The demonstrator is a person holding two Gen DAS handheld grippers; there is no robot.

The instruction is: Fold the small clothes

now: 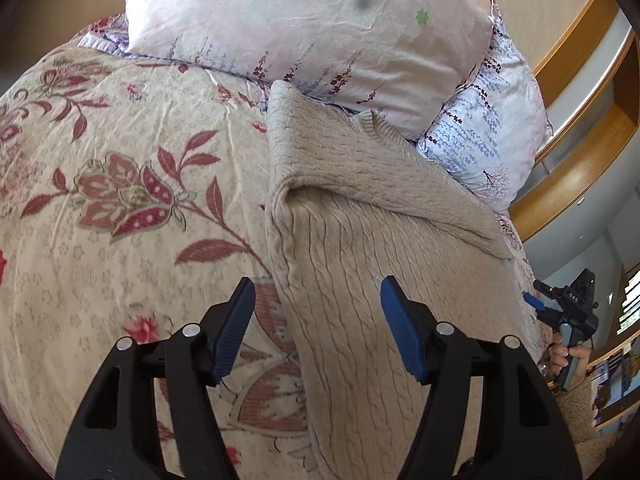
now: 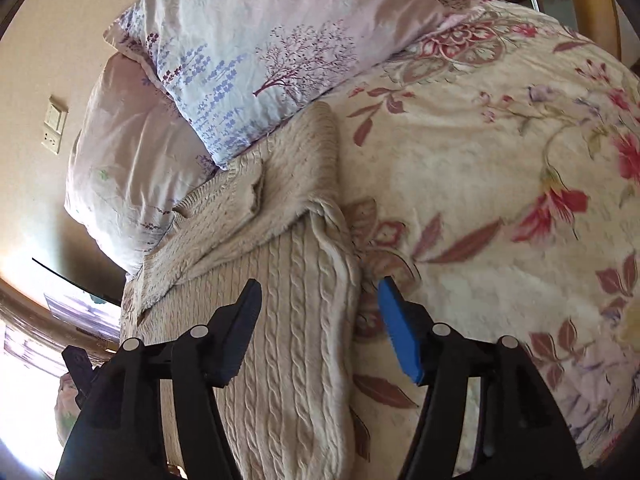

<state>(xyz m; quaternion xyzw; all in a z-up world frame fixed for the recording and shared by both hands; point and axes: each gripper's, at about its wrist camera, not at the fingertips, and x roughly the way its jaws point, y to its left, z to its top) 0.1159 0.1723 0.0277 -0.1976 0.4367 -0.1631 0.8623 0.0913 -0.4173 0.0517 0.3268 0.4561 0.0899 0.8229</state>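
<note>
A beige cable-knit sweater [image 1: 360, 240] lies on the floral bed cover, its sleeves folded across the body near the pillows. It also shows in the right wrist view [image 2: 288, 300]. My left gripper [image 1: 318, 320] is open, its jaws straddling the sweater's left edge from just above. My right gripper [image 2: 320, 324] is open over the sweater's right edge, and it shows at the far right of the left wrist view [image 1: 560, 304]. Neither gripper holds cloth.
The floral bed cover [image 1: 120, 200] spreads to the left and, in the right wrist view, to the right [image 2: 500, 200]. Two pillows [image 1: 300, 24] lean at the head of the bed, touching the sweater's top. Wooden shelves [image 1: 580, 140] stand to the right.
</note>
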